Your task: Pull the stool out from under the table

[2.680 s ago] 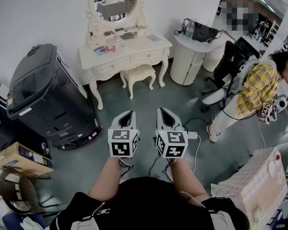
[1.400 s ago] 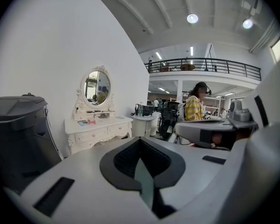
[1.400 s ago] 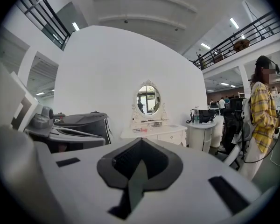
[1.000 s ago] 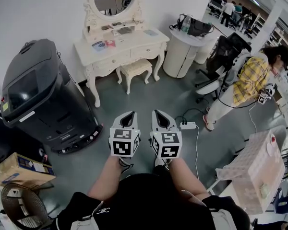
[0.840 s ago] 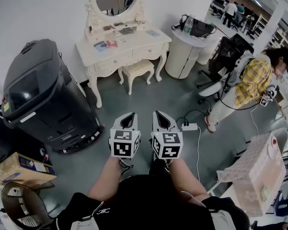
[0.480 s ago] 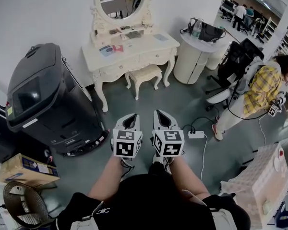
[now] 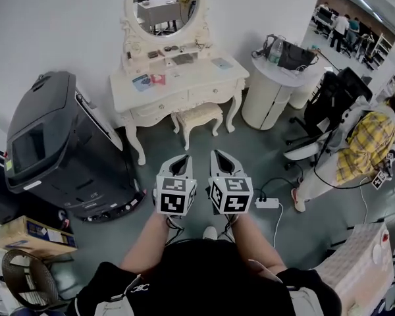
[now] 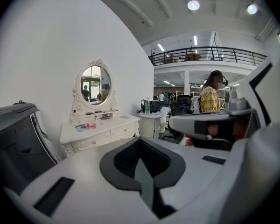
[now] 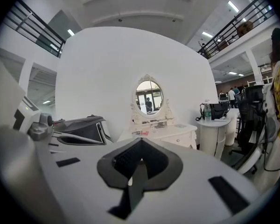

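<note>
Grey workshop floor before the white vanity surface [image 7: 184, 87]: the task has not begun.
Cushioned stool [image 7: 196, 116] sits tucked between the surface's legs. The left gripper [image 7: 179, 160] and right gripper [image 7: 222, 157] hover well short of it, fingers together and empty. Approach, grasp and pull are all left to do. A black machine [image 7: 52, 137] flanks the left; a power strip [image 7: 266, 203] lies on the floor to the right.
</note>
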{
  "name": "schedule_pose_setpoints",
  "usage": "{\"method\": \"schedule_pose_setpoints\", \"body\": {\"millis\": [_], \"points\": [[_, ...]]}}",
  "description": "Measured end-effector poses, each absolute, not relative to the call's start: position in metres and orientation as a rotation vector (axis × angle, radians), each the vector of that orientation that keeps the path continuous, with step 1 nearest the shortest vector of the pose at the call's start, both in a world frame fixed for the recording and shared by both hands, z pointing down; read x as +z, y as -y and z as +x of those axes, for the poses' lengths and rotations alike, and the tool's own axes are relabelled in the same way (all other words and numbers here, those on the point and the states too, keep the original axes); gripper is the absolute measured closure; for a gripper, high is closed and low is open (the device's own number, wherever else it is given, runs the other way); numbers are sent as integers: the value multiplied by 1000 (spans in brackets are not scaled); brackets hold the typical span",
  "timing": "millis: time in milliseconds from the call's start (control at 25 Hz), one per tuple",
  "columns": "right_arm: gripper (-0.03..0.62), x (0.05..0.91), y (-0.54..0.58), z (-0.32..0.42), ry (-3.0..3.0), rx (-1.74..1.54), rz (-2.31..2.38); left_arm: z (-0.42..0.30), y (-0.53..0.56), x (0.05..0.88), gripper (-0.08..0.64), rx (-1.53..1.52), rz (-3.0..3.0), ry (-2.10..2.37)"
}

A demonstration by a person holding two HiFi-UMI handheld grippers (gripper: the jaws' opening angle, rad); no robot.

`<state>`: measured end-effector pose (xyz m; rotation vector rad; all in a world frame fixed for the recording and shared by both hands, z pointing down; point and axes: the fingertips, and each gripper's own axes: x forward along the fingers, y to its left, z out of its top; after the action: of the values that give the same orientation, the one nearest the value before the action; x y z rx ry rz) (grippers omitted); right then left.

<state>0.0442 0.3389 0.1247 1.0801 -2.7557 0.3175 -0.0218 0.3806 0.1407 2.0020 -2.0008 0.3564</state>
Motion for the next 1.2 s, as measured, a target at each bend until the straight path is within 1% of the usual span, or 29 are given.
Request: {"method": "schedule_pose_setpoints", "body": {"millis": [400,640,880,1200], "points": [[589,131,-266,61,2768,328,1041,0,-306,146,558,394,1966,1997],[589,134,-226,86,2755,328,1052,19,-265,143,558,376,1968,2011],[589,149,-203,103,2727,383,1055,37,-245,155,558,421,1971,1992],[589,159,-181,110,2704,381,1047,38,-219,164,558,426,1955,1982]]}}
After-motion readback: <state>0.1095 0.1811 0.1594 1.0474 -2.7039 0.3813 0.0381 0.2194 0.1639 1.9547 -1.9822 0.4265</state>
